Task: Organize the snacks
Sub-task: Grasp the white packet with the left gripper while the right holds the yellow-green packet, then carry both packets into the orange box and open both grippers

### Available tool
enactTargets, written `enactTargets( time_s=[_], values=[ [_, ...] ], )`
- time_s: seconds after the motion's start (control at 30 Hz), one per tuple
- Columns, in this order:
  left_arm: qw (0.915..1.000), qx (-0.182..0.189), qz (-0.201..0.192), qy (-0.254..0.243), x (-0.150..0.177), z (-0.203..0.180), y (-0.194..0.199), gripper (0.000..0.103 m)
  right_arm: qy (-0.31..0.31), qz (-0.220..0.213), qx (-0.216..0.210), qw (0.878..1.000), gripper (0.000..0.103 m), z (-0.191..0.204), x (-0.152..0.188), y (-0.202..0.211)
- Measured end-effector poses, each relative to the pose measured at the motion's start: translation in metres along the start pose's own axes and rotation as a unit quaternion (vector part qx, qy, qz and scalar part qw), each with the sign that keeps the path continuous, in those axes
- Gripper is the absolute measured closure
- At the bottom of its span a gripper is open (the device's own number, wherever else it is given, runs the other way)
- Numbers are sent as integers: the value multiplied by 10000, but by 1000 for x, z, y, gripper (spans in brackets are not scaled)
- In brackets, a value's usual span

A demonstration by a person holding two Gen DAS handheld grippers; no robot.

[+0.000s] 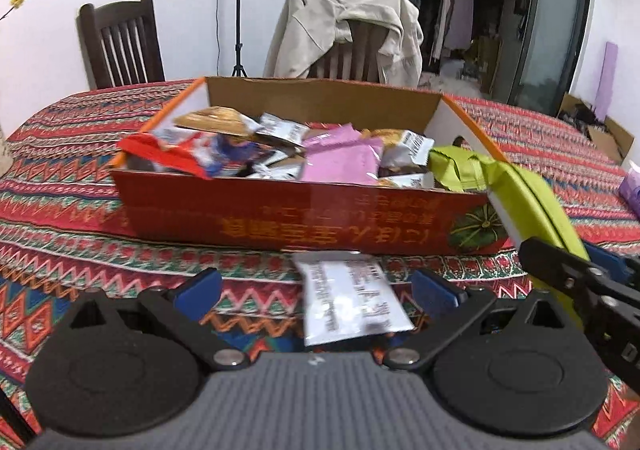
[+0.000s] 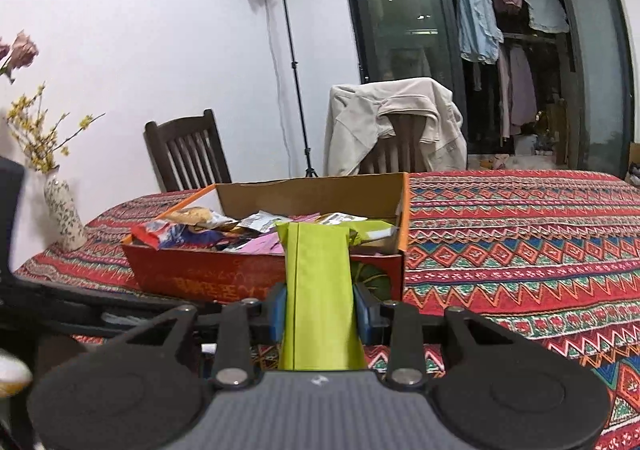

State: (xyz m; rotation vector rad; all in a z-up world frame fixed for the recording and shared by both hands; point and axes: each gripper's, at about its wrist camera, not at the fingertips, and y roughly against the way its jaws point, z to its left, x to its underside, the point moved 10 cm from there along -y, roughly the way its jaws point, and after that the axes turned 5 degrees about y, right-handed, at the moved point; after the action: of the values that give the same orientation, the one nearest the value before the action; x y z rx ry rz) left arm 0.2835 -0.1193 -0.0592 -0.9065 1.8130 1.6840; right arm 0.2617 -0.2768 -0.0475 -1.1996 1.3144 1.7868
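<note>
R gripper [image 2: 320, 320] was clamped on a lime-green packet [image 2: 320, 290], pads pinching its long sides near the lower half, its far end reaching over the near edge of the cardboard box [image 2: 208, 274], already heaped w/ snacks. L gripper [image 1: 316, 290] stood wide open, a white sachet [image 1: 352, 298] lying on the patterned tablecloth [image 1: 80, 186] btwn its fingers, untouched, just in front of the box. Both looked light, thin, crinkly film, prob. slippery; contents maybe crushable. Best grip on the sachet: across its short width near the middle, gentle squeeze, not at the sealed ends.
</note>
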Motion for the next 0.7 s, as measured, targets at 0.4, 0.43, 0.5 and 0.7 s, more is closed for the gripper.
enactTargets(
  time_s=[0.4, 0.43, 0.5, 0.7],
  values=[
    [9984, -446, 290, -172, 17, -11, -39, 33, -111, 120, 231, 9996, 70, -13, 8, -7],
    [9989, -333, 289, -130, 16, -10, -39, 40, -103, 116, 232, 9996, 70, -13, 9, -7],
    [9990, -303, 277, -153, 14, -9, -36, 44, -91, 94, 233, 9996, 70, -13, 9, -7],
    [9997, -46, 210, -84, 15, -4, -23, 49, -36, 22, 185, 9998, 70, -9, 9, -5]
  ],
)
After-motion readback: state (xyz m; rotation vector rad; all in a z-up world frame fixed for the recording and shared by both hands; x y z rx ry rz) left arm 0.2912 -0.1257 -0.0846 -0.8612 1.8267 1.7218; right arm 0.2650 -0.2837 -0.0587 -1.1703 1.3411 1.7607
